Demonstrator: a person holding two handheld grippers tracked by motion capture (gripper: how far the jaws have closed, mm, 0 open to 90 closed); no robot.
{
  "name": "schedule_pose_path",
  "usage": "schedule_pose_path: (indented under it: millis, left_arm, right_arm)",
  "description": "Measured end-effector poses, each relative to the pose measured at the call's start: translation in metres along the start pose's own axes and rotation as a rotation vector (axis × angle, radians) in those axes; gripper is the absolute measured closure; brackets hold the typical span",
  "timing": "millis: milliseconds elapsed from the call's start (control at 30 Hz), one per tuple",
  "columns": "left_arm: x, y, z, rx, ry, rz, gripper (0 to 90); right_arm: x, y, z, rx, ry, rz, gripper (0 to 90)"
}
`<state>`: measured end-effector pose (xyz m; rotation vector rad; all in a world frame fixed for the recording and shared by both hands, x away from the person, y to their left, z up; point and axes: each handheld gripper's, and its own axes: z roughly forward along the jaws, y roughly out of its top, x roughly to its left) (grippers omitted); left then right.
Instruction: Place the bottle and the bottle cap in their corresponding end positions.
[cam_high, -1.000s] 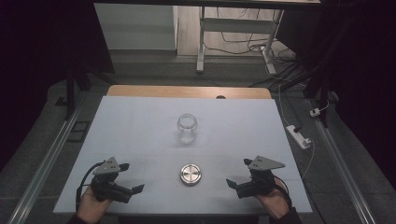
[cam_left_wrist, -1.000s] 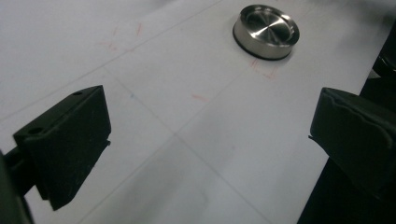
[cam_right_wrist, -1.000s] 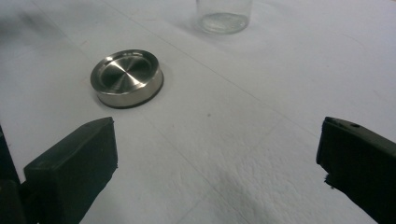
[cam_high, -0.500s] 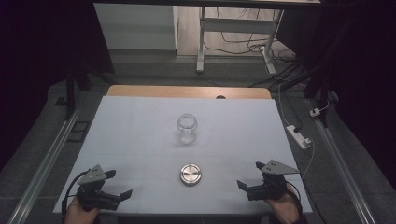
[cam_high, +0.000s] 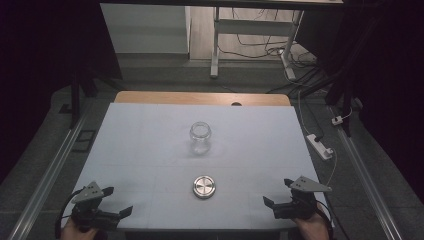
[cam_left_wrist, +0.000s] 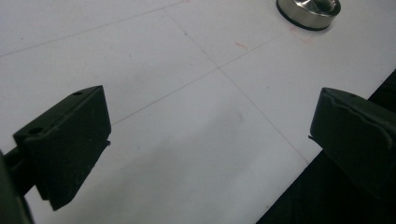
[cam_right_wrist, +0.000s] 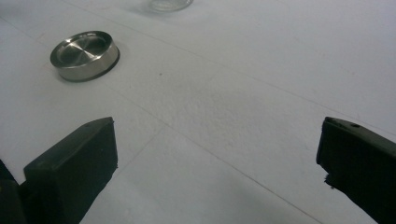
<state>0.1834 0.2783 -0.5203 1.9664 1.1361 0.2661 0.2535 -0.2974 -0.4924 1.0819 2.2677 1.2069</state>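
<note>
Glass jar at the middle of the table. Metal lid in front of it, apart. Grippers at both front corners.

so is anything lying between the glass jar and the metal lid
Nothing: in the high view, bare white table separates the glass jar from the metal lid.

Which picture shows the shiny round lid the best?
The right gripper view: the metal lid is whole, close and sharp, with its rim and top plain. The high view shows it whole but small. The left gripper view cuts it off at the top edge.
</note>
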Motion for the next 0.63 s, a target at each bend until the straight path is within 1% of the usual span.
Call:
schedule_pose_path:
  millis: [133,167,267,367,500,633]
  left_arm:
    - [0.0008,-0.0027,-0.0031,-0.003,0.009,-0.012,0.0]
    - [0.0011,-0.0031,-0.0036,0.000,0.012,-0.010,0.0]
    - [0.0011,-0.0045,-0.0048,0.018,0.029,-0.013,0.0]
    - [0.0006,-0.0058,-0.0056,0.038,0.046,-0.016,0.0]
    - [0.0010,-0.0066,-0.0052,0.059,0.052,-0.019,0.0]
    - [0.0016,-0.0057,-0.0040,0.068,0.047,-0.024,0.0]
  right_arm:
    - [-0.0017,-0.0038,-0.0032,0.013,-0.012,0.013,0.0]
    - [-0.0021,-0.0046,-0.0039,0.017,-0.013,0.013,0.0]
    - [-0.0025,-0.0058,-0.0067,0.017,-0.022,0.018,0.0]
    - [-0.0027,-0.0069,-0.0087,0.029,-0.027,0.025,0.0]
    - [-0.0029,-0.0081,-0.0099,0.047,-0.035,0.030,0.0]
    - [-0.0032,-0.0082,-0.0094,0.056,-0.039,0.030,0.0]
